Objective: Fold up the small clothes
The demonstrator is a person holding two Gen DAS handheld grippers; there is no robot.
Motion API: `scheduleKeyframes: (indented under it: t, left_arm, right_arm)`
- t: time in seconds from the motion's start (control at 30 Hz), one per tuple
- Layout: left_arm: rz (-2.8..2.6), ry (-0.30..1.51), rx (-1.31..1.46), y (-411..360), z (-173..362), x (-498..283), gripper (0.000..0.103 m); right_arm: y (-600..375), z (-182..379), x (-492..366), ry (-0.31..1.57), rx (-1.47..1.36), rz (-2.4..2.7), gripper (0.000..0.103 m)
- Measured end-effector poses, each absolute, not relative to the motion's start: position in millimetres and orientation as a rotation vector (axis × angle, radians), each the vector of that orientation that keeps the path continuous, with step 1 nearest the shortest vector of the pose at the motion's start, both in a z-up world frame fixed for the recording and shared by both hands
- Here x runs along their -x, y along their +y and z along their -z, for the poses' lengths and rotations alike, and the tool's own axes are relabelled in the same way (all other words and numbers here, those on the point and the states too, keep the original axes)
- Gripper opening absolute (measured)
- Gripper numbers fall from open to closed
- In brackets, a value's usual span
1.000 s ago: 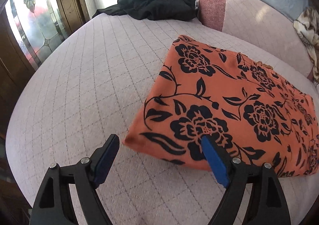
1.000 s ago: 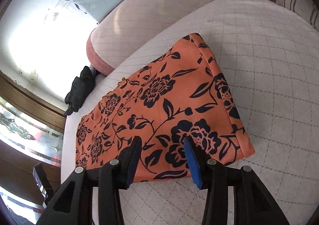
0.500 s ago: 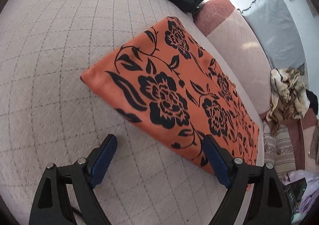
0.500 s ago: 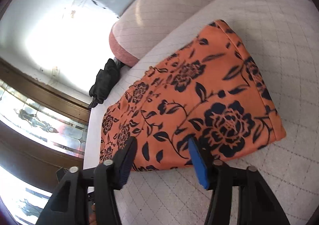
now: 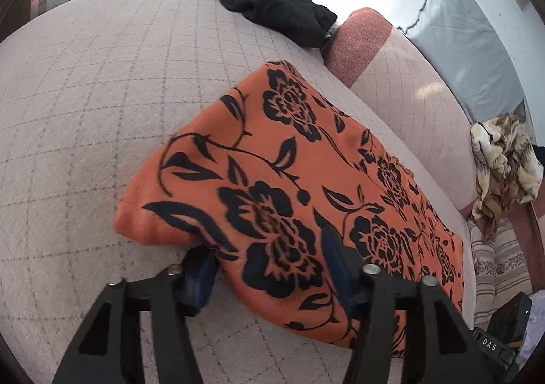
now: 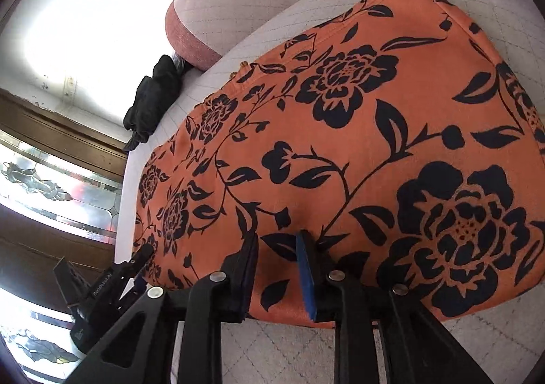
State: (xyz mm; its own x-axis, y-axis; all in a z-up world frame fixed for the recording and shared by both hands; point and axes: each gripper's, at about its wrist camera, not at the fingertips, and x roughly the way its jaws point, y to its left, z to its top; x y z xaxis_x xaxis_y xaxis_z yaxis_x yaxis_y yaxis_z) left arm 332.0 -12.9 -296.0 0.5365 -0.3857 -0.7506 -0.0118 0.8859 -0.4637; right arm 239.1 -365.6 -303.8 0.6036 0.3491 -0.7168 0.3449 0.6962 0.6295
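Where it lies flat, orange floral garment (image 5: 272,200), long axis alongside backrest (image 5: 425,104).

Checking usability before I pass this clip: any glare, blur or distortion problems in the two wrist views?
Left wrist view: window glare whitens the top centre, strong fisheye bends the quilted sofa cushion, and the left gripper with the near edge of the orange floral garment is motion-smeared. Right wrist view: the wall at upper left is blown out, the garment print is sharp, and the right gripper is fairly crisp.
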Motion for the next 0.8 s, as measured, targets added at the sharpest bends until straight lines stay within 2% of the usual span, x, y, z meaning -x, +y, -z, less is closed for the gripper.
scheduleKeyframes:
  t: [0.07, 0.1, 0.13, 0.17, 0.23, 0.4, 0.6, 0.7, 0.8]
  left_arm:
    - [0.219, 0.966, 0.423, -18.6, 294.4, -332.3, 0.065]
    - [0.211, 0.954, 0.419, -19.7, 293.3, -331.7, 0.06]
    - [0.185, 0.94, 0.402, -20.7, 291.4, -332.3, 0.039]
    - [0.171, 0.927, 0.384, -19.2, 288.4, -331.7, 0.027]
    - [0.194, 0.899, 0.411, -17.3, 282.3, -332.6, 0.022]
    - [0.274, 0.767, 0.231, -50.0, 240.1, -318.5, 0.019]
    - [0.433, 0.626, -0.062, -130.2, 192.4, -273.6, 0.016]
    - [0.536, 0.615, -0.143, -180.2, 188.5, -252.4, 0.015]
    - [0.658, 0.706, -0.164, -226.7, 208.5, -244.4, 0.016]
  right_arm:
    - [-369.0, 306.6, -235.5, 0.96, -0.871, -0.018, 0.026]
    - [-370.2, 307.6, -233.6, 0.964, -0.887, -0.027, 0.026]
    - [-371.0, 307.4, -232.1, 0.971, -0.89, -0.036, 0.025]
    - [-371.7, 306.8, -230.2, 0.976, -0.887, -0.045, 0.025]
    - [-373.1, 303.0, -225.6, 0.977, -0.884, -0.06, 0.028]
    - [-386.1, 280.9, -211.9, 0.906, -0.816, -0.033, 0.029]
    - [-434.0, 260.5, -196.3, 0.786, -0.866, 0.028, 0.029]
    - [-464.8, 255.6, -186.6, 0.711, -0.947, 0.06, 0.029]
    - [-489.7, 254.5, -176.8, 0.642, -1.029, 0.061, 0.03]
